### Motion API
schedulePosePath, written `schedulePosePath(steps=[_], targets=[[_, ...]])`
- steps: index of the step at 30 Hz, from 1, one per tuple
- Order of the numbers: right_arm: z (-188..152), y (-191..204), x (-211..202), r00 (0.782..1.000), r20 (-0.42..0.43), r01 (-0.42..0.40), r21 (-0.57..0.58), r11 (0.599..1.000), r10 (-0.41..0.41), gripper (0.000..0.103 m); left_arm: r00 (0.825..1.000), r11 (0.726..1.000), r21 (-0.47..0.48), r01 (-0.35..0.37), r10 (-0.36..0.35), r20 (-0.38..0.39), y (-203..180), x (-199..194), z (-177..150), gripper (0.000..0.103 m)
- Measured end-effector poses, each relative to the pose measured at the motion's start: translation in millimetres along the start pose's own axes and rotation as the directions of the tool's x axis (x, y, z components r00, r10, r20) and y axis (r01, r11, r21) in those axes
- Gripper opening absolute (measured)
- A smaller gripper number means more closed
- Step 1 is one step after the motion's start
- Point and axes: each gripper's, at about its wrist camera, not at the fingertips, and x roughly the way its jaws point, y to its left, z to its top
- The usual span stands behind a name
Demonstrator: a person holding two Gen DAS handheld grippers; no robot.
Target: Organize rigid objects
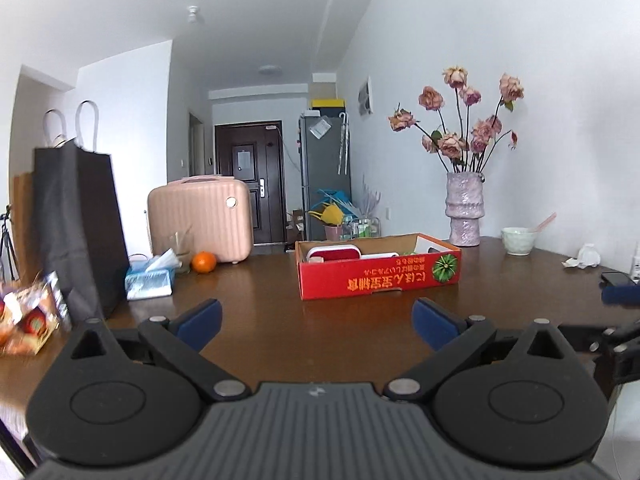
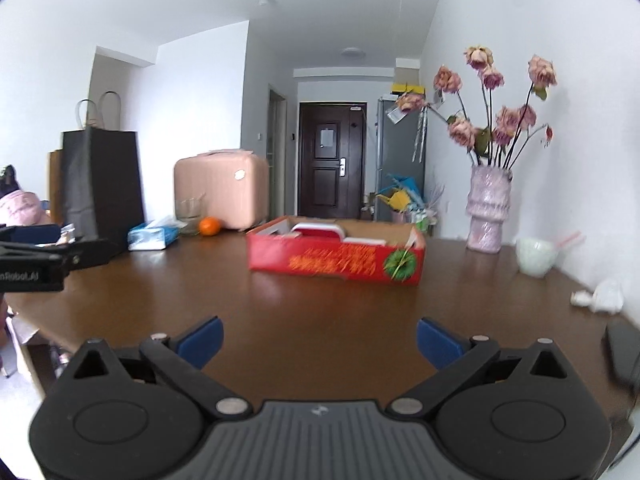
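Both the left gripper [image 1: 318,322] and right gripper [image 2: 320,340], jaws apart and empty, hover over the desk [image 1: 260,304]; at 12 o'clock, red cardboard box [image 1: 380,274] already holds items, suggesting organizing is largely done.

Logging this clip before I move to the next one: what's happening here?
A person holds two grippers over a brown table. The left gripper and right gripper are both open and hold nothing. Ahead sits a red cardboard box with a red-and-white item already in it. An orange, a tissue pack and a bowl sit untouched on the table.
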Motion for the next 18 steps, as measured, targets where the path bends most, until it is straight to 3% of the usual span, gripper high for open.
schedulePosePath(steps=[4,7,9,18], targets=[[-32,17,-28,0.999,0.007,0.033,0.078,0.996,-0.034,0.103,1.0,1.0,-0.024,0.009,-0.009,-0.02,2,-35,-19,0.103],[-47,26,-47,0.999,-0.017,0.046,0.094,0.994,-0.045,0.103,0.999,0.999,-0.005,0.046,-0.046,-0.005,1,-60,-22,0.103],[-52,29,-60,0.999,-0.018,0.029,0.09,0.996,-0.027,0.103,0.999,0.999,0.001,0.033,-0.033,0.002,1,-71,-20,0.103],[-37,37,-83,0.997,0.062,0.047,0.066,0.997,-0.051,0.103,0.999,0.999,-0.017,0.044,-0.043,0.016,-4,-81,-11,0.103]])
